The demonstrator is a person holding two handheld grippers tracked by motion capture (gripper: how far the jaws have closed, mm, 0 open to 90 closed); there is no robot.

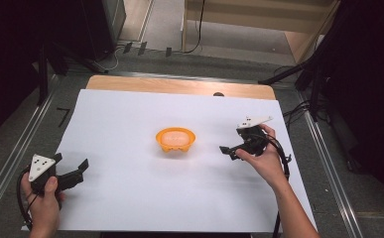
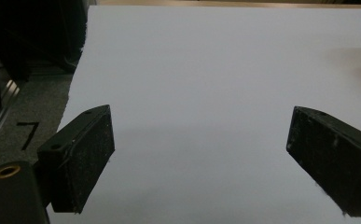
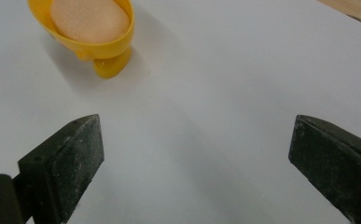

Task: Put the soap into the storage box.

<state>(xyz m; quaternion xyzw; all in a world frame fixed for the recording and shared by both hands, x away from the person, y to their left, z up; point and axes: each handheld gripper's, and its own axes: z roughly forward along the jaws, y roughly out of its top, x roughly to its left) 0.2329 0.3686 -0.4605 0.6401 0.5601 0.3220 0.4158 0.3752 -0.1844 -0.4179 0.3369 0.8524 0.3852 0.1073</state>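
Note:
A small orange dish [image 1: 175, 144] stands at the middle of the white sheet [image 1: 130, 198], with a pale peach oval block [image 1: 174, 137] lying in it. In the right gripper view the dish [image 3: 108, 51] and the block [image 3: 89, 18] lie ahead at the upper left. My right gripper [image 1: 231, 141] hovers to the right of the dish, apart from it, jaws pointing at it. Its jaws stand open [image 3: 194, 140] over bare sheet. My left gripper [image 1: 73, 163] rests near the sheet's front left corner, open [image 2: 201, 140], nothing between its pads.
The sheet covers a wooden table whose far edge [image 1: 179, 85] shows bare. Metal rails [image 1: 11, 158] run along both sides on the grey floor. Dark stands [image 1: 318, 74] and cables flank the table at the back; a wooden cabinet [image 1: 259, 20] stands beyond.

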